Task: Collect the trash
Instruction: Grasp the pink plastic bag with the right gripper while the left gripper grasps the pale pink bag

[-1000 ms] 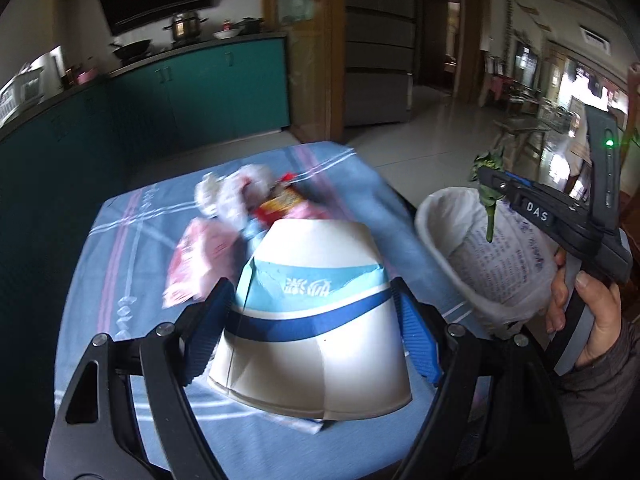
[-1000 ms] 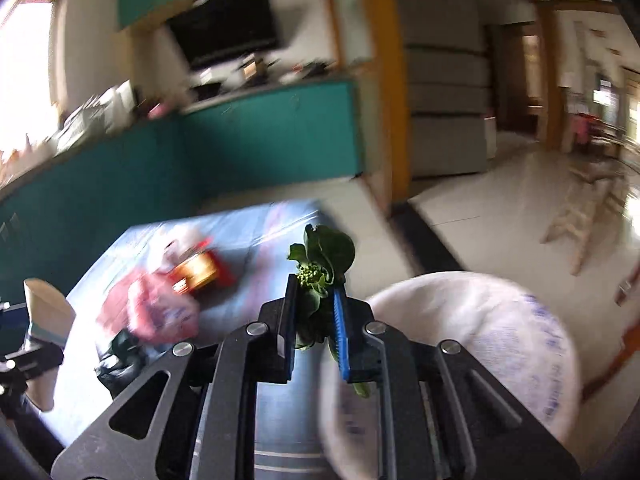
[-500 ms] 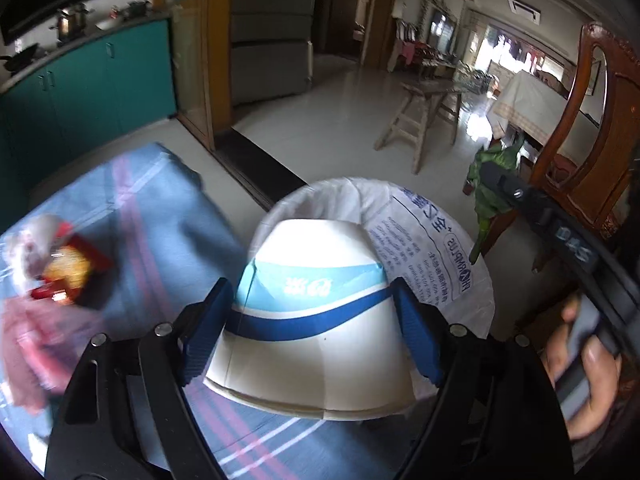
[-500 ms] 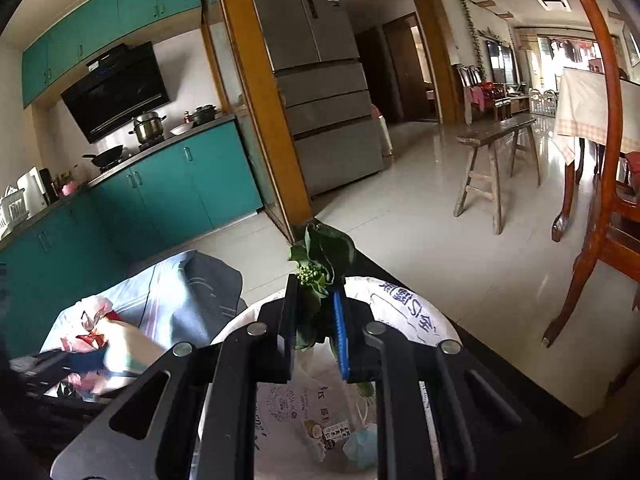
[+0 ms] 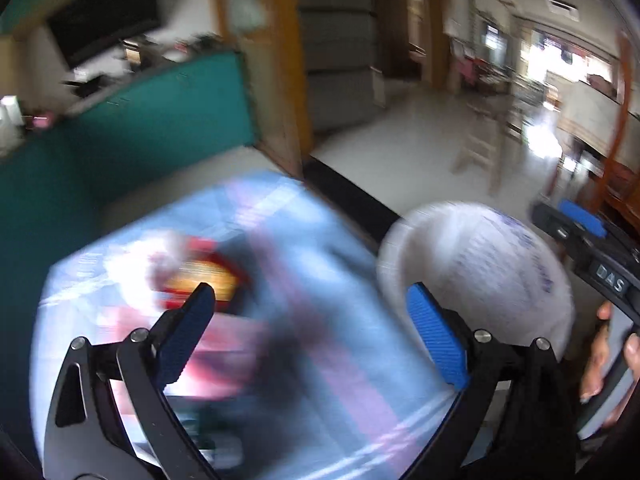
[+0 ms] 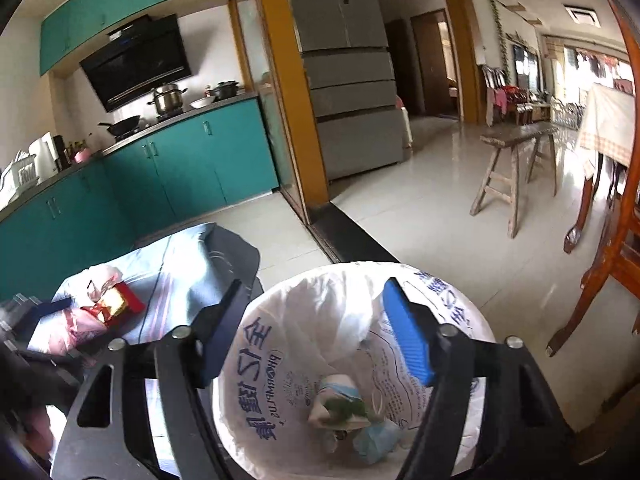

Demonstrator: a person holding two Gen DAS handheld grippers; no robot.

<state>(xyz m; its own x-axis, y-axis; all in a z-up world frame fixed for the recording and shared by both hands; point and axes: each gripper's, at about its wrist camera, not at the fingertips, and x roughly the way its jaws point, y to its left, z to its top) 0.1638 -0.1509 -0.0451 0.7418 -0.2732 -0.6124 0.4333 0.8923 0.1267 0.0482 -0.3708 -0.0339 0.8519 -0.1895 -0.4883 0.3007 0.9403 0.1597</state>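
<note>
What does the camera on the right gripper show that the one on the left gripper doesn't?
Only the right wrist view looks down into the white trash bag: a crumpled paper bowl and green leaves lie at its bottom. Its opening right gripper has nothing between its fingers.

Only the left wrist view shows the hand holding the right gripper, and the opening, empty left gripper.

Both show the blue tablecloth, the red and gold wrapper and the teal cabinets.

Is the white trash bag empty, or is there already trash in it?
Not empty. The trash bag holds a crumpled paper bowl and greens at its bottom.
</note>
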